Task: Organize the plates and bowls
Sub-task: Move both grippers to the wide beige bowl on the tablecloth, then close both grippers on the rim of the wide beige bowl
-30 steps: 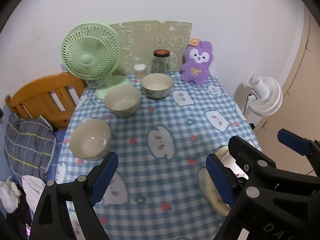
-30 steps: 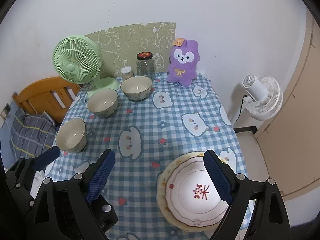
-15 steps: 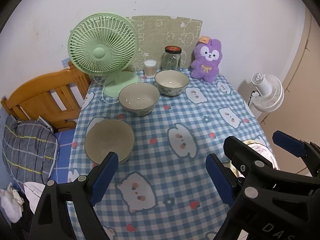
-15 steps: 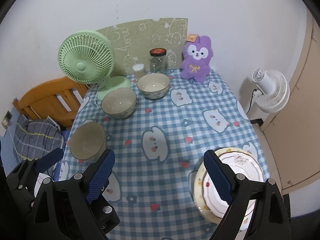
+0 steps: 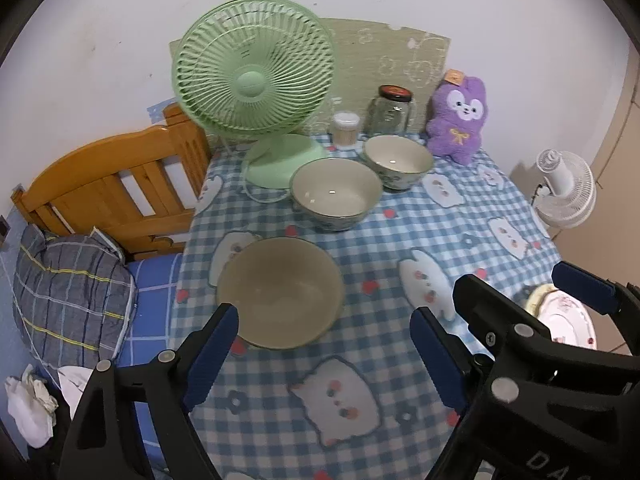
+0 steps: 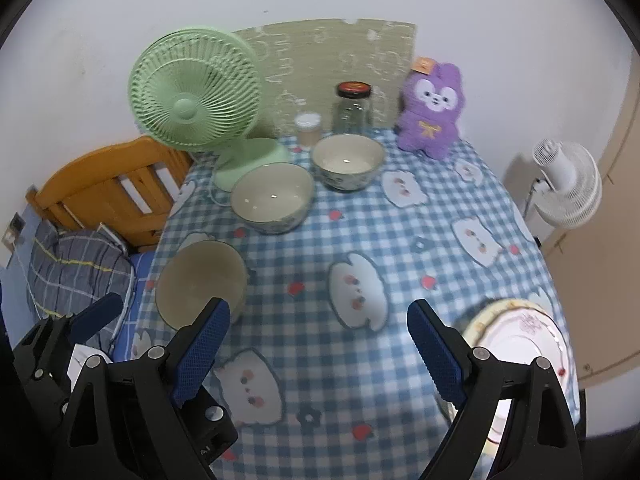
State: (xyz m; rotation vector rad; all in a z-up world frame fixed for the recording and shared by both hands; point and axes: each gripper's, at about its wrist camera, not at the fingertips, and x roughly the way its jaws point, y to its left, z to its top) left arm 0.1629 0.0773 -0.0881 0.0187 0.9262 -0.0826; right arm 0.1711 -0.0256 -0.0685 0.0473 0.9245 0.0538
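Three cream bowls stand in a diagonal row on the blue checked tablecloth (image 5: 400, 240): a near bowl (image 5: 280, 292), a middle bowl (image 5: 336, 196) and a far bowl (image 5: 398, 164). My left gripper (image 5: 322, 320) hovers just short of the near bowl, its jaws wide and closing slightly with nothing between the pads. My right gripper (image 6: 318, 310) is open over bare cloth, with the near bowl (image 6: 200, 284) off its left finger. A stack of flowered plates (image 6: 516, 336) lies at the table's right edge, partly hidden behind the right finger. The plates (image 5: 568, 316) also show behind the right gripper's fingers (image 5: 580, 284).
At the back of the table stand a green fan (image 5: 252, 72), a glass jar (image 5: 390, 110), a small white-lidded tub (image 5: 346, 128) and a purple plush (image 5: 460, 116). A wooden headboard (image 5: 112, 196) and a pillow (image 5: 68, 280) lie left; a white floor fan (image 5: 564, 188) stands right.
Both grippers have moved forward and to the left over the table. The bowls and the green fan now loom larger, and the plates have slid towards the right edge of both views.
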